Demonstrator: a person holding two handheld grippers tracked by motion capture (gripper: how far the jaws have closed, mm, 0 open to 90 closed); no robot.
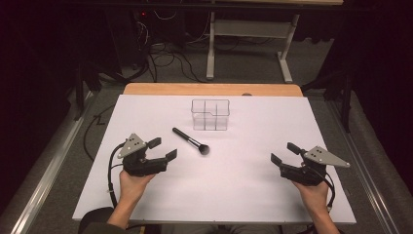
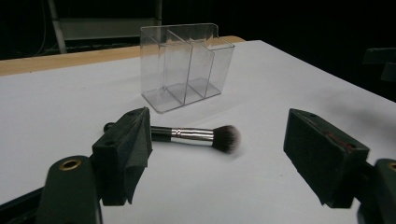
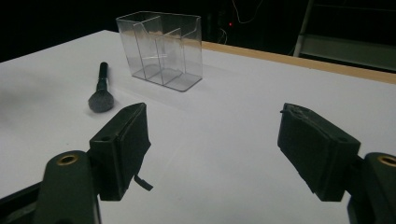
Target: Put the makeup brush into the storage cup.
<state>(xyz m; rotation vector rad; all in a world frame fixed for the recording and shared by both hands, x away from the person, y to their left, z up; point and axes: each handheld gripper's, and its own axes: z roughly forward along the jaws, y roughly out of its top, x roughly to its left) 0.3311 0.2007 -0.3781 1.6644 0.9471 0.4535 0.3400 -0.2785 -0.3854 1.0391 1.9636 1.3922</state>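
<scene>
White sheet [image 1: 234,185] spread over wooden table [image 1: 209,89], wood showing as a strip along the far edge. Makeup brush [image 1: 191,141] lying flat on the sheet, slightly left of centre, black handle toward the far left, dark bristle head toward the near right. Clear plastic organizer [image 1: 210,114] standing upright just beyond the brush, apart from it, divided into compartments, all seen empty. Left gripper [image 1: 162,148] held low over the sheet at the near left, jaws spread wide, nothing between them, pointed toward the brush; from the left gripper view, brush [image 2: 196,135] just past the jaw tips, handle end hidden behind the left jaw, organizer [image 2: 184,65] farther back. Right gripper [image 1: 284,153] at the near right, well apart from brush and organizer, jaws likewise spread wide and holding nothing; from the right gripper view, brush [image 3: 100,91] off to the far left with bristles nearest, organizer [image 3: 161,49] beyond it. Bare sheet between each gripper and the brush, no obstacle in the path. Beyond the table: grey floor with loose cables [image 1: 165,58] and white legs of another table frame [image 1: 251,46], background dark.
</scene>
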